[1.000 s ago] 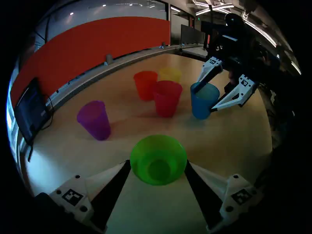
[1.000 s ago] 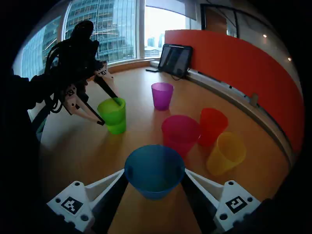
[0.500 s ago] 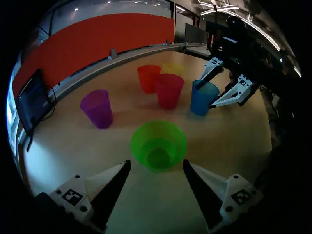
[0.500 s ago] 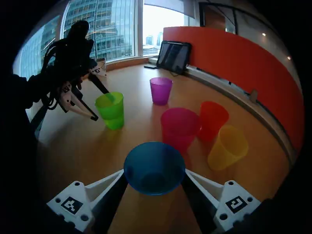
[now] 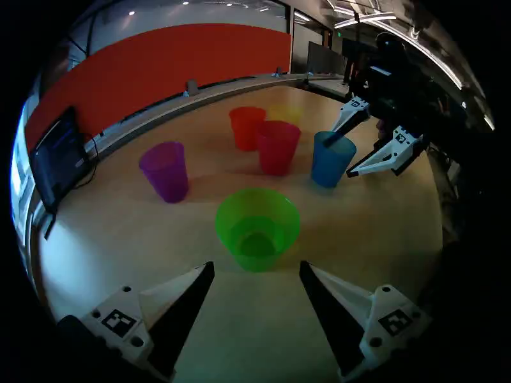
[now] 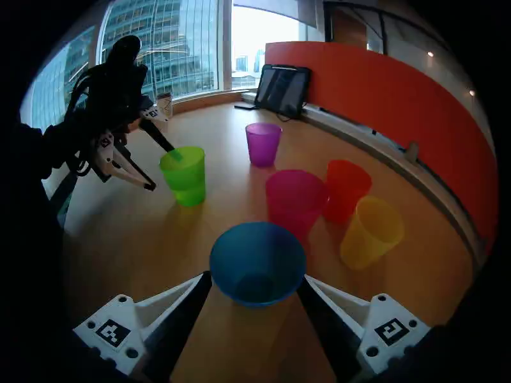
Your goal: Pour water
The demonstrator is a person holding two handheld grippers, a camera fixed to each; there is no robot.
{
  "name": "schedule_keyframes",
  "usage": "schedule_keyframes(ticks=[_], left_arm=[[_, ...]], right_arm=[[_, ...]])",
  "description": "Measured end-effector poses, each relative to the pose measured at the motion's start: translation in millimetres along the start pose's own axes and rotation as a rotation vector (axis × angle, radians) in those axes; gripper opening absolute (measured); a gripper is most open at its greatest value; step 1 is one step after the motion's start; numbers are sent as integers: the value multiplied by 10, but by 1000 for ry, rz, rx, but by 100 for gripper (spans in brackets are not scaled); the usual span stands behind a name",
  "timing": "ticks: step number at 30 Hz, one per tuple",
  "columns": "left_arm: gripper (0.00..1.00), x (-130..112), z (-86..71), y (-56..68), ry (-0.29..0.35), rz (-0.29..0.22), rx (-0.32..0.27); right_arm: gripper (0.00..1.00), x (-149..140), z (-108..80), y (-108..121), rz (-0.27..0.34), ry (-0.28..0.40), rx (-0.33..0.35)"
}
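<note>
A green cup (image 5: 257, 226) stands upright on the wooden table (image 5: 370, 223) just ahead of my left gripper (image 5: 254, 269), whose fingers are open with their tips level with the cup's base, not touching. A blue cup (image 6: 257, 262) stands between the tips of my open right gripper (image 6: 253, 276), with no pressure visible. In the left gripper view the right gripper (image 5: 338, 157) flanks the blue cup (image 5: 332, 159). The right gripper view has the left gripper (image 6: 163, 171) beside the green cup (image 6: 184, 175). I cannot tell whether either cup holds water.
A purple cup (image 5: 166, 171), a pink cup (image 5: 278, 147), an orange cup (image 5: 246, 126) and a yellow cup (image 5: 284, 113) stand farther back. A dark laptop (image 6: 283, 89) sits by the orange wall (image 6: 396, 96). Windows lie behind the left gripper.
Both grippers have drawn back from their cups. The green cup now sits ahead of the left fingertips, and the blue cup has slid forward toward the right fingertips.
</note>
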State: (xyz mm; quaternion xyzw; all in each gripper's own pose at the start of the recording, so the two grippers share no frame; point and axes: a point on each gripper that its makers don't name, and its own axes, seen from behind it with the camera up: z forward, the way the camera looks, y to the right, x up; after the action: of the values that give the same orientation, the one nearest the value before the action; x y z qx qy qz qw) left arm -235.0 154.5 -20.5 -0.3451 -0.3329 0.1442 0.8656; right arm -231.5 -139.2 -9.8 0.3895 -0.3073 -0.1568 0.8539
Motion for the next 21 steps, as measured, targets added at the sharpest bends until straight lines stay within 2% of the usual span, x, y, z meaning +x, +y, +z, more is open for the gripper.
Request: schedule_keyframes(ticks=[8, 14, 21], left_arm=[[99, -104, -156, -17, 10, -17, 41], [99, -125, -292, -55, 35, -42, 82], [99, -123, -436, -37, 73, -68, 113]], right_arm=[[100, -144, -217, 12, 35, 17, -45], [100, -223, -414, 18, 63, 41, -84], [100, -265, -601, 45, 88, 72, -145]])
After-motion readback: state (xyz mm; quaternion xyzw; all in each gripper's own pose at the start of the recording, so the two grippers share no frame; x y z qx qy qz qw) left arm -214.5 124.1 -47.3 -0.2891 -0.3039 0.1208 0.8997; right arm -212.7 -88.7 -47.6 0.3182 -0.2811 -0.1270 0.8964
